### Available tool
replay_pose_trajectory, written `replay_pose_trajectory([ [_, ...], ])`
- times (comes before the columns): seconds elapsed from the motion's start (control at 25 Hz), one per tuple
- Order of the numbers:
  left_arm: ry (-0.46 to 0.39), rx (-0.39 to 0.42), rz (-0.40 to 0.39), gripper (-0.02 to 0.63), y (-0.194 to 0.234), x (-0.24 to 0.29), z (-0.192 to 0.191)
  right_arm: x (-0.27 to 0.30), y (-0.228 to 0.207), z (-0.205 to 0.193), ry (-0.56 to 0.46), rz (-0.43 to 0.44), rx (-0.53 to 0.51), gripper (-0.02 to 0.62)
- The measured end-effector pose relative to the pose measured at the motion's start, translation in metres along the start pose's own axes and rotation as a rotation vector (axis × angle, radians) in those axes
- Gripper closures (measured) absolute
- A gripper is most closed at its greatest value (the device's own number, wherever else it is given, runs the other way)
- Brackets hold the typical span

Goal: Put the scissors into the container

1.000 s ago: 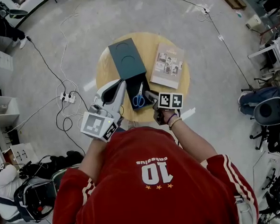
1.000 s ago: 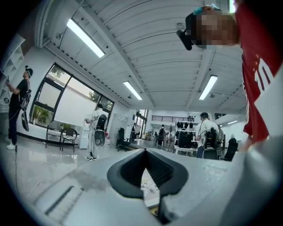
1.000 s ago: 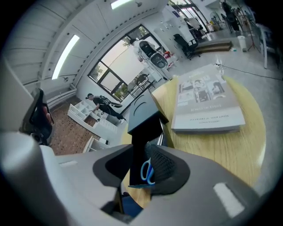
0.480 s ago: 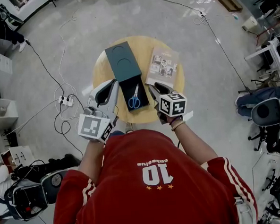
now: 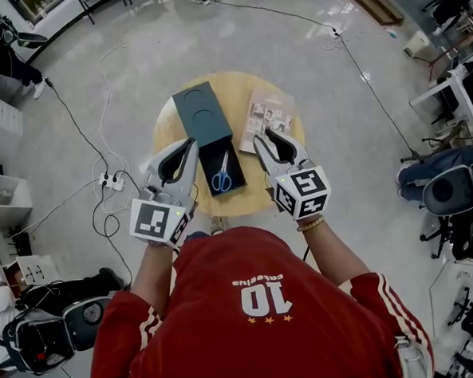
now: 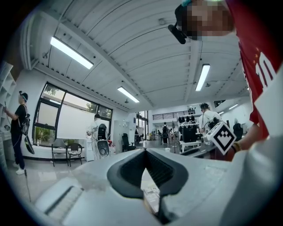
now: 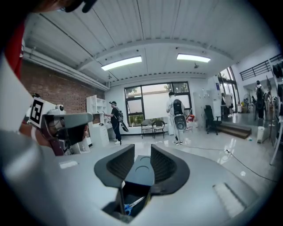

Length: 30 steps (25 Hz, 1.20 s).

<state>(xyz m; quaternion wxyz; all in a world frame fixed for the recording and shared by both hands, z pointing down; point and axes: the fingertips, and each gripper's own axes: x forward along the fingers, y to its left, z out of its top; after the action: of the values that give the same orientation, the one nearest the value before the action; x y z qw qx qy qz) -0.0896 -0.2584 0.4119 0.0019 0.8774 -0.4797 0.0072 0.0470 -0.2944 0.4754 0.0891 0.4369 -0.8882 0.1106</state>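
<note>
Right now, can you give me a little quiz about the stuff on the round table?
1. Where are the scissors? A) inside the dark container B) on the floor C) on top of a chair
2. True or false: a booklet lies on the table, to the right of the container.
3. Fill in: the scissors' handles are ____.

Key: 1 A; 2 true; 3 blue.
</note>
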Motion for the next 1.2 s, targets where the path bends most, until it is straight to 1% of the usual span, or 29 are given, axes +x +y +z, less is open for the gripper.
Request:
replay_pose_trajectory([
  [0.08,-0.008,0.001,0.009,0.604,-0.001,0.0,0.008,-0.009,0.008,0.024,-0.05,0.014,-0.041,0.489],
  [0.24,-0.036,-0.023,0.023,0.604,-0.001,0.0,0.027,-0.024,0.023,0.069,-0.149,0.038,-0.106,0.497],
  [0.36,-0.056,-0.018,0.029,0.604,-0.002,-0.002,0.04,-0.034,0.031,0.091,-0.208,0.052,-0.126,0.507],
  [0.44,-0.07,-0.014,0.032,0.604,-0.003,-0.002,0.048,-0.038,0.034,0.101,-0.228,0.061,-0.145,0.516],
  [0.6,-0.075,-0.007,0.043,0.604,-0.006,-0.004,0.056,-0.044,0.043,0.11,-0.238,0.084,-0.178,0.529],
  [0.88,-0.098,-0.007,0.033,0.604,-0.014,-0.011,0.066,-0.055,0.052,0.118,-0.268,0.096,-0.181,0.587],
  [1.0,-0.102,-0.003,0.03,0.604,-0.015,-0.014,0.07,-0.058,0.055,0.123,-0.28,0.098,-0.182,0.601],
  [1.2,-0.108,-0.02,0.034,0.604,-0.018,-0.018,0.072,-0.062,0.057,0.124,-0.278,0.096,-0.174,0.601],
])
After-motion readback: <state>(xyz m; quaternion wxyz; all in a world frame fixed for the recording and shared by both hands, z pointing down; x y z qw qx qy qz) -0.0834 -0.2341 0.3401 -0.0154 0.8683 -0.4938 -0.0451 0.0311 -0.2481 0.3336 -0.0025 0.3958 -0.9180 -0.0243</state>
